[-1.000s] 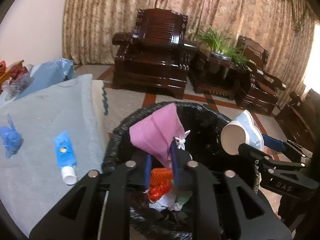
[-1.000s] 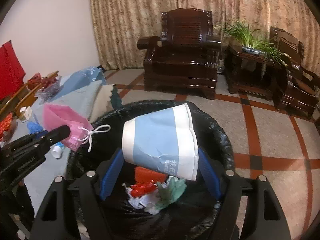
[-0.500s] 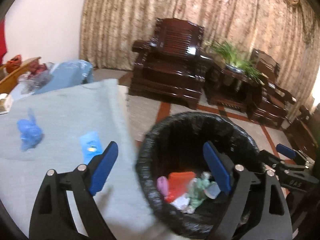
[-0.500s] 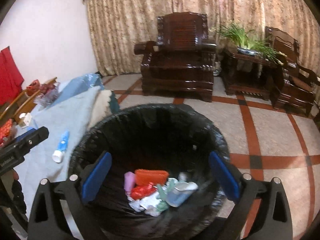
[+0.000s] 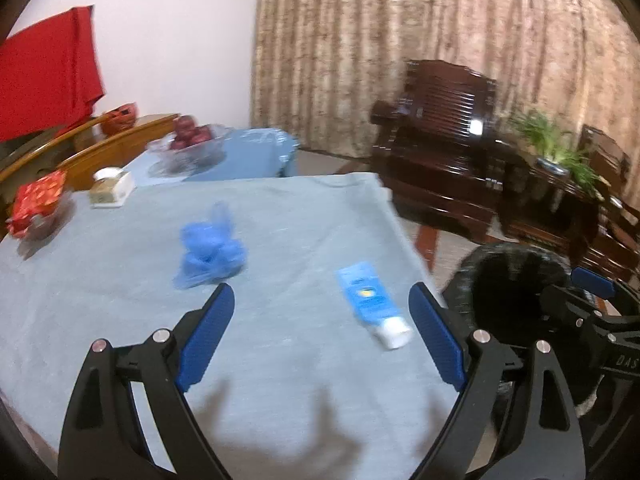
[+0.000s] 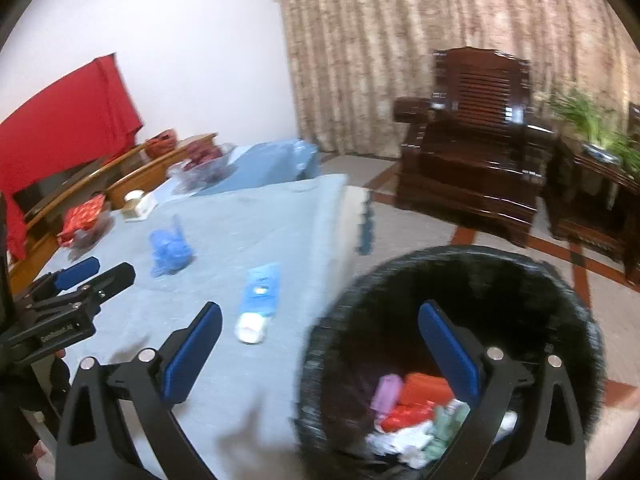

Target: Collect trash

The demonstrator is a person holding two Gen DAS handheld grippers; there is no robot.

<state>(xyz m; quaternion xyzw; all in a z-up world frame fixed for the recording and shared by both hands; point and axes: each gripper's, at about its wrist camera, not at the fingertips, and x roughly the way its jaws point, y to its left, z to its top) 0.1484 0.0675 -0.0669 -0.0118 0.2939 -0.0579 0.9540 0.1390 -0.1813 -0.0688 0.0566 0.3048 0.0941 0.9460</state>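
A blue tube with a white cap (image 5: 372,304) (image 6: 258,298) lies on the pale blue tablecloth (image 5: 120,320) near its right edge. A crumpled blue plastic bag (image 5: 210,250) (image 6: 170,250) lies farther left. My left gripper (image 5: 320,328) hovers open over the cloth, empty, with the tube just inside its right finger. My right gripper (image 6: 320,344) is open and empty, straddling the table edge and the black-lined trash bin (image 6: 560,280) (image 5: 480,264). Inside the bin lie a pink piece, red wrappers and white and green scraps (image 6: 412,404).
At the table's far left stand a red packet (image 5: 38,200), a small white box (image 5: 110,188) and a glass bowl of red fruit (image 5: 188,148). Dark wooden armchairs (image 6: 476,152) and a potted plant (image 5: 556,148) stand on the floor beyond.
Both grippers opened and dropped a pink bag and a paper cup into the bin. Both then swung left, away from the bin toward the table. The tube and blue bag now sit ahead.
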